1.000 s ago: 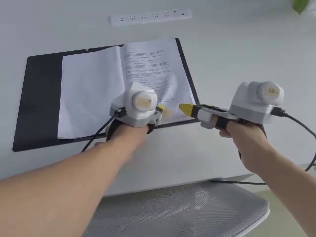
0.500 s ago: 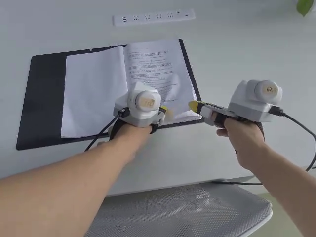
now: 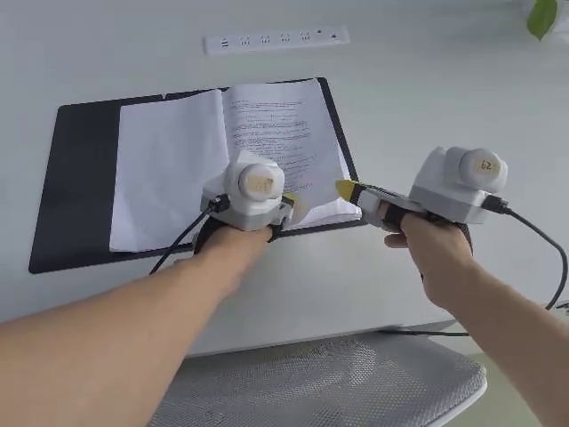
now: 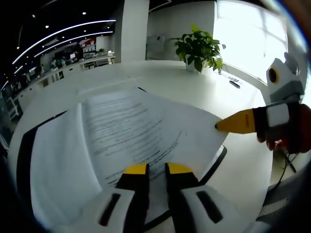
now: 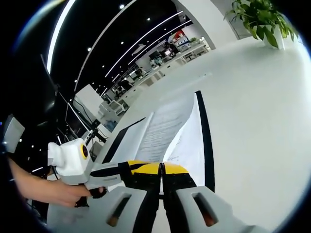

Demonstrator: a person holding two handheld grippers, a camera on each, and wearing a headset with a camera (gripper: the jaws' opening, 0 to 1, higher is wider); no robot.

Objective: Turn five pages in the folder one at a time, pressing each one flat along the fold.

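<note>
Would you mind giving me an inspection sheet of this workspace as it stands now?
Surface: white table.
Job's things: black folder lying open, printed page on the right, blank page on the left.
Clutter: nothing seen.
Grippers: left gripper over the printed page's lower part, jaws narrowly apart; right gripper shut, tip at that page's outer edge.
Cables: black cable from left gripper, another from right.
Surroundings: power strip, potted plant, mesh chair.

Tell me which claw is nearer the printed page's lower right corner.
Right. The right claw is at the outer edge of the printed page, beside the lower right corner; the left claw hovers over the bottom edge, nearer the fold.
</note>
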